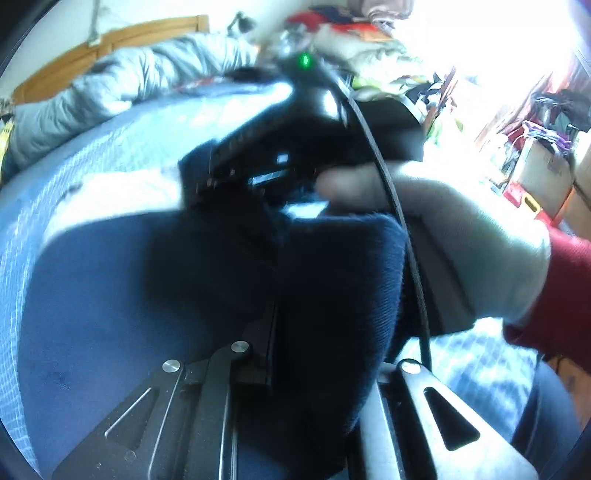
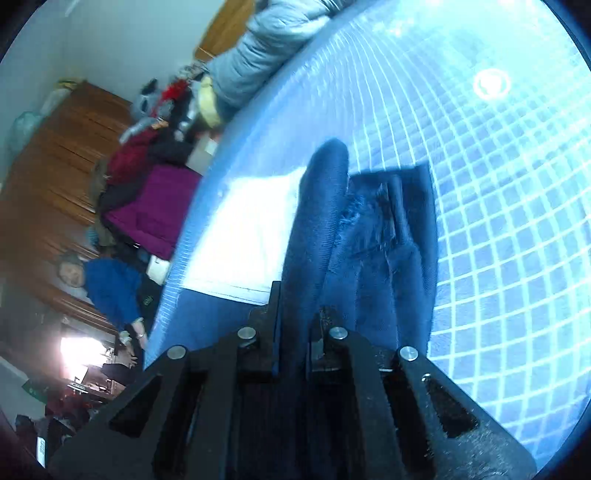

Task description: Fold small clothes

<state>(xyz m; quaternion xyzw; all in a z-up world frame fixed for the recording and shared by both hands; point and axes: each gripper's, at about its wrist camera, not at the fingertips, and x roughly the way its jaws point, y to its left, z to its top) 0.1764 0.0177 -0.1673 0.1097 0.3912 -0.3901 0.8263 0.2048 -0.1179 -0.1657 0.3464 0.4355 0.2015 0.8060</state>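
Observation:
A dark navy knitted garment (image 1: 332,266) is bunched up between both grippers above the bed. My left gripper (image 1: 295,332) is shut on a thick fold of it, and the cloth drapes over and hides the right finger. In the left wrist view the black housing of my right gripper (image 1: 295,122), with a green light, is held by a white-gloved hand (image 1: 461,240) in a red sleeve. In the right wrist view my right gripper (image 2: 299,306) is shut on a rolled edge of the navy garment (image 2: 388,240). The rest of the garment trails onto the sheet.
A blue grid-patterned sheet (image 2: 498,221) covers the bed, with a bright white patch (image 2: 251,229) beside the garment. A grey puffer jacket (image 1: 110,92) lies along the far side. Piles of clothes (image 1: 369,33) and boxes (image 1: 535,170) stand around. A person in blue (image 2: 110,288) is beyond the bed edge.

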